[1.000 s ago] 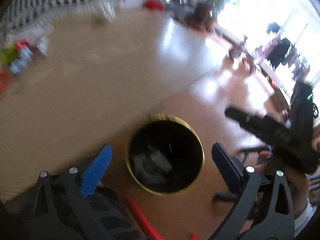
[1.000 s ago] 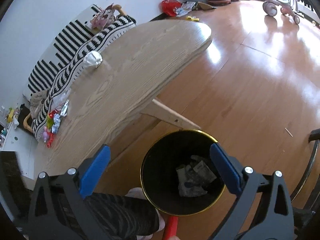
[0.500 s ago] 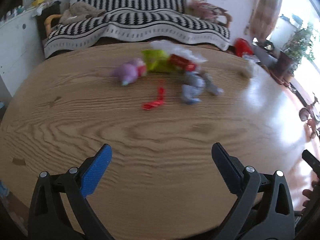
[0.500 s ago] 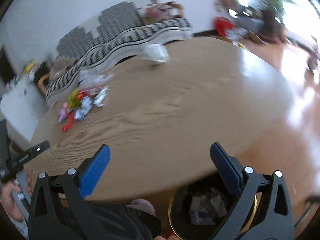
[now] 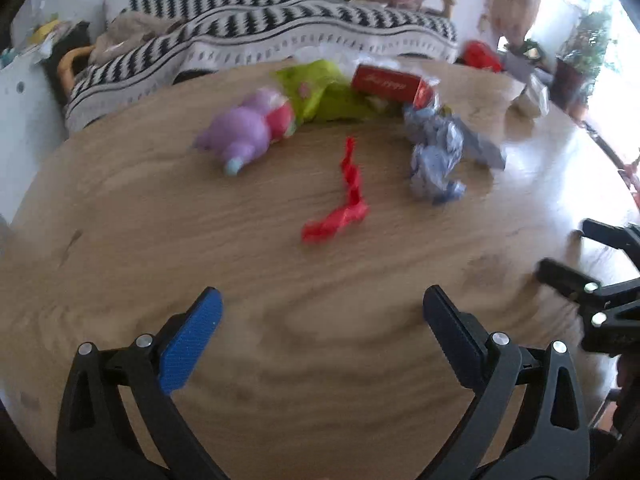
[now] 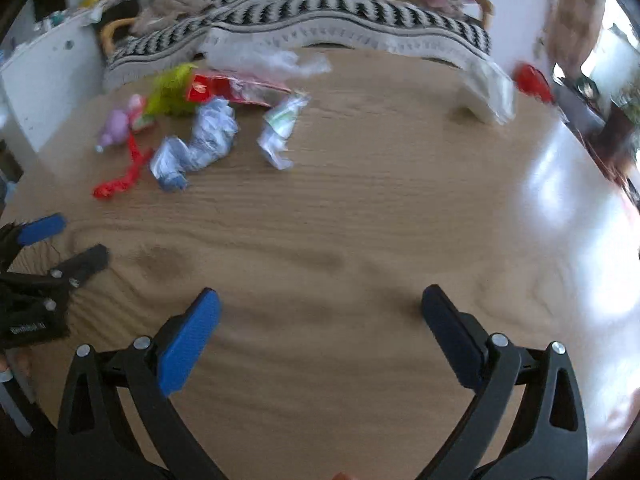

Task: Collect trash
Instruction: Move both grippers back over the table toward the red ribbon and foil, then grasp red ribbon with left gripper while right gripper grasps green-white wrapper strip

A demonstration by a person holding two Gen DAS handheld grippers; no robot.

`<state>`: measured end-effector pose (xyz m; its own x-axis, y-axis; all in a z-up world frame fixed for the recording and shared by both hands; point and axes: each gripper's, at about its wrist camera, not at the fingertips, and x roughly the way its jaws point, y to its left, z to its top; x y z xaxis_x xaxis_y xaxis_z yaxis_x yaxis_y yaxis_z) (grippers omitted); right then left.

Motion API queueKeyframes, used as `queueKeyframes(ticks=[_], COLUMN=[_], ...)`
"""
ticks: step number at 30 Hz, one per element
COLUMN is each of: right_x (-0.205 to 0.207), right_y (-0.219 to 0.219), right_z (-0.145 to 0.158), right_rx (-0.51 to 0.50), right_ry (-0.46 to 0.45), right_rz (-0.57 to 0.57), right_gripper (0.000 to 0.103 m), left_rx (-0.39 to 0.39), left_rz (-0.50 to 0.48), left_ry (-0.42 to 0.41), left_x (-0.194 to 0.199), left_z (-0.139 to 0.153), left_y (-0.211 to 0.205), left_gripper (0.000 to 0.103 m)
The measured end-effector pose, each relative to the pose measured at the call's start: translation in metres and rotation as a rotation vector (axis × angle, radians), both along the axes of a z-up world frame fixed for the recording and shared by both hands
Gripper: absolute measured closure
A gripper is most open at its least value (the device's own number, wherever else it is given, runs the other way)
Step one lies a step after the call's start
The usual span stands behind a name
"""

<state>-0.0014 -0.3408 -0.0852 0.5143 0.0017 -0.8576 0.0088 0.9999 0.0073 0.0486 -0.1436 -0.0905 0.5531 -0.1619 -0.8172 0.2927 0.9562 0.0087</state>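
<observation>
Trash lies on the far part of a round wooden table (image 5: 280, 344): a twisted red wrapper (image 5: 340, 208), a crumpled blue-white wrapper (image 5: 434, 160), a purple and pink wrapper (image 5: 248, 128), a green bag (image 5: 320, 92) and a red box (image 5: 386, 82). The right wrist view shows the same pile, with the red wrapper (image 6: 120, 178), the blue-white wrapper (image 6: 200, 140) and a white-green wrapper (image 6: 280, 128). My left gripper (image 5: 320, 328) stands open over bare wood, short of the red wrapper. My right gripper (image 6: 318, 328) is open and empty too.
A crumpled white bag (image 6: 486, 92) sits alone at the table's far right. A sofa with a black-and-white striped throw (image 5: 280, 28) runs behind the table. White furniture (image 6: 48, 80) stands at the left. The bin is out of view.
Both grippers swung up from the black bin on the floor to face the tabletop. The trash pile now looms closer in the left wrist view.
</observation>
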Motion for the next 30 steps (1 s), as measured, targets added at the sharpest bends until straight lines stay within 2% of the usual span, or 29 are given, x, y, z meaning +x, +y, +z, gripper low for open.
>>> queueKeyframes(ticks=[3, 6, 8, 12, 18, 20, 21, 22, 23, 24, 25, 26, 27, 28, 30], right_x=[0.025, 0.048, 0.062, 0.078, 0.09, 0.093, 0.095, 0.095, 0.094, 0.093, 0.093, 0.092, 0.091, 0.091, 0.09], right_y=[0.001, -0.006, -0.009, -0.009, -0.006, -0.005, -0.004, -0.003, -0.001, 0.001, 0.003, 0.005, 0.007, 0.008, 0.007], right_z=[-0.004, -0.006, -0.007, -0.006, -0.005, -0.005, -0.005, -0.004, -0.003, -0.002, -0.001, 0.0, 0.002, 0.004, 0.004], right_rx=[-0.001, -0.002, -0.002, -0.003, -0.002, -0.002, -0.002, -0.001, 0.0, 0.001, 0.003, 0.006, 0.009, 0.016, 0.04], right_ry=[-0.018, -0.021, -0.021, -0.021, -0.021, -0.021, -0.022, -0.025, -0.032, -0.04, -0.046, -0.057, -0.07, -0.079, -0.08], right_rz=[-0.012, -0.039, -0.042, -0.034, -0.024, -0.021, -0.019, -0.016, -0.005, 0.006, 0.013, 0.028, 0.037, 0.035, 0.027], right_gripper=[0.005, 0.005, 0.005, 0.005, 0.005, 0.006, 0.007, 0.011, 0.017, 0.02, 0.031, 0.056, 0.077, 0.089, 0.09], left_rx=[-0.039, 0.009, 0.003, 0.002, -0.003, -0.005, -0.009, -0.012, -0.02, -0.009, -0.01, -0.032, -0.048, -0.056, -0.065], left_rz=[-0.001, -0.042, -0.09, -0.143, -0.152, -0.165, -0.161, -0.153, -0.14, -0.13, -0.124, -0.115, -0.112, -0.11, -0.104], left_ry=[0.003, 0.003, 0.004, 0.005, 0.006, -0.007, -0.019, -0.03, -0.038, -0.049, -0.051, -0.045, -0.04, -0.038, -0.036], left_x=[0.021, 0.031, 0.032, 0.036, 0.039, 0.038, 0.039, 0.039, 0.04, 0.041, 0.042, 0.044, 0.045, 0.046, 0.046], left_z=[0.002, -0.001, -0.002, -0.001, 0.0, 0.002, 0.004, 0.005, 0.007, 0.007, 0.007, 0.008, 0.007, 0.007, 0.007], left_y=[-0.003, -0.015, -0.022, -0.027, -0.028, -0.029, -0.028, -0.026, -0.024, -0.022, -0.02, -0.016, -0.013, -0.011, -0.009], left_gripper=[0.006, 0.006, 0.006, 0.006, 0.006, 0.016, 0.032, 0.047, 0.055, 0.077, 0.091, 0.094, 0.097, 0.097, 0.097])
